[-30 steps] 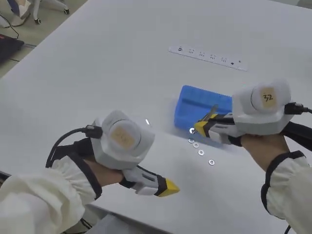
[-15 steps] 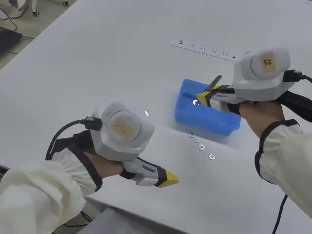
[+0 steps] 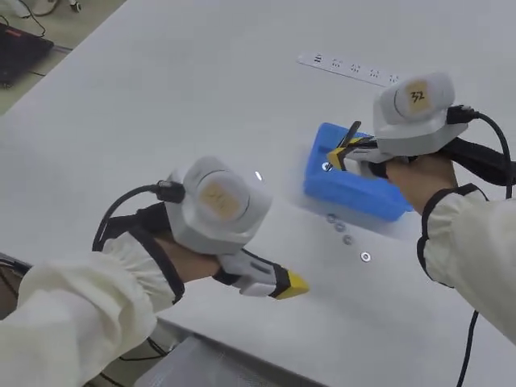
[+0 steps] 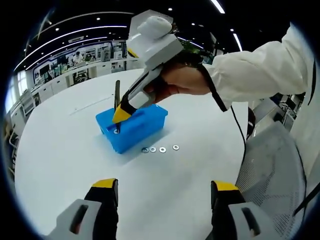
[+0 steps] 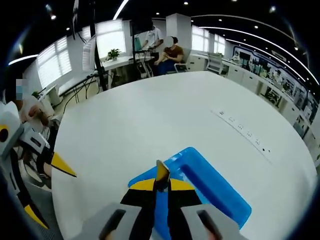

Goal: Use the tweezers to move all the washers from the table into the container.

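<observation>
My right gripper [image 3: 333, 159] is shut on dark tweezers [image 3: 350, 135], whose tip pinches a washer [image 3: 326, 167] just over the near left end of the blue container [image 3: 359, 189]. In the right gripper view the tweezers [image 5: 161, 171] stick out between the shut jaws of that gripper [image 5: 161, 184], above the container [image 5: 212, 187]. Several washers [image 3: 347, 239] lie in a row on the white table, just in front of the container. My left gripper [image 4: 164, 185] is open and holds nothing; it hovers low at the table's near edge [image 3: 292, 284], well short of the washers [image 4: 153, 149].
A white power strip [image 3: 351, 70] lies on the table behind the container. A small shiny speck [image 3: 258, 176] sits left of the container. A mesh chair [image 4: 272, 170] stands by the table. People sit at a far desk [image 5: 162, 50].
My right gripper has risen from the table by the washer row and moved back over the container, carrying a washer in the tweezers. The left gripper has stayed put.
</observation>
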The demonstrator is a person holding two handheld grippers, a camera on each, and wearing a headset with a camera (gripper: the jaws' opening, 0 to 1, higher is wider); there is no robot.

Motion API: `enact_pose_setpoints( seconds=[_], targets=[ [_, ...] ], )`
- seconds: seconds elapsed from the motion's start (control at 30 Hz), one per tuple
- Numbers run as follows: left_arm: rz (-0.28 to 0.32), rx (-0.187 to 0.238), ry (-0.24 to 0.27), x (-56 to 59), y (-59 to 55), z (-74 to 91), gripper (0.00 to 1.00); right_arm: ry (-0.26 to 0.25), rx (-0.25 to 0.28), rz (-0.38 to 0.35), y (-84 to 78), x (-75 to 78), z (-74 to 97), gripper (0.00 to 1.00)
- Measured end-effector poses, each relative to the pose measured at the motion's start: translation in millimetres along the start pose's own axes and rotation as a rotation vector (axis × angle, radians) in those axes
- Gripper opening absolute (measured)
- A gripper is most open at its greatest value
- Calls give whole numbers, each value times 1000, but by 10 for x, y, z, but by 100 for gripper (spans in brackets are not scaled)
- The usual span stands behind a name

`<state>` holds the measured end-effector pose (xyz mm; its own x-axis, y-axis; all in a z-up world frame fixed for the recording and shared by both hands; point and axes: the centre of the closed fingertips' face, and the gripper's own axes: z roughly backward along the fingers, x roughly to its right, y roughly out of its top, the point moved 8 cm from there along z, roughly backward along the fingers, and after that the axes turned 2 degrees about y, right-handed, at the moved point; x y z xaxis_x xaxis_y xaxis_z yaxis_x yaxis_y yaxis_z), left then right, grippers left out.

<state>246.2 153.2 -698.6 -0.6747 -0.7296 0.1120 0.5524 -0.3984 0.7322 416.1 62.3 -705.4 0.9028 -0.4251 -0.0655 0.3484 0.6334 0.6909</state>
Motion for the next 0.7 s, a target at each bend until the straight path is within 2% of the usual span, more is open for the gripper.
enact_pose_setpoints(
  seconds=[0.2,0.47,0.7],
  targets=[
    [11,-4,-1,-3,2,-23,76,6,-24,-7,-64,8,-101,4],
    [14,-7,-10,22,-2,-77,76,13,-38,-6,-104,-10,-138,4],
    [11,-17,-15,20,-11,-112,75,21,-30,-13,-116,3,-125,5]
  ],
)
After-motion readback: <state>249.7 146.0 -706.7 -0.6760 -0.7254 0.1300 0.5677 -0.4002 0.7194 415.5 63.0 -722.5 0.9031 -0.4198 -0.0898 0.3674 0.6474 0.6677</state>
